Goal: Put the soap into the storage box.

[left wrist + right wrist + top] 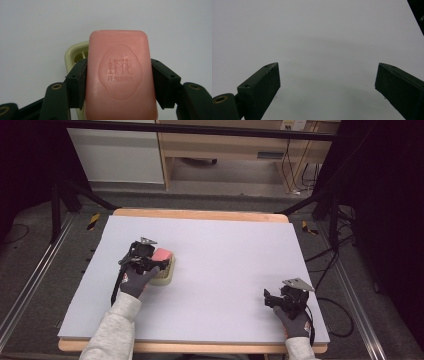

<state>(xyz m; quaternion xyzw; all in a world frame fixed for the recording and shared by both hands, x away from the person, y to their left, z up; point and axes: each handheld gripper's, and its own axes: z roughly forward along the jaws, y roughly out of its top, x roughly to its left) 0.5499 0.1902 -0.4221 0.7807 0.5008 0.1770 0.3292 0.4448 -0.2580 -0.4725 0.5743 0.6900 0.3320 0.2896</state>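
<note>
Left gripper clamped on a pink soap bar, jaws pressing its two long sides; bar stamped FLAUHRA. Bar held over a cream soap dish at the table's left half, contact with the dish unclear. Right gripper near the table's right front corner, jaws wide apart, nothing between them.
</note>
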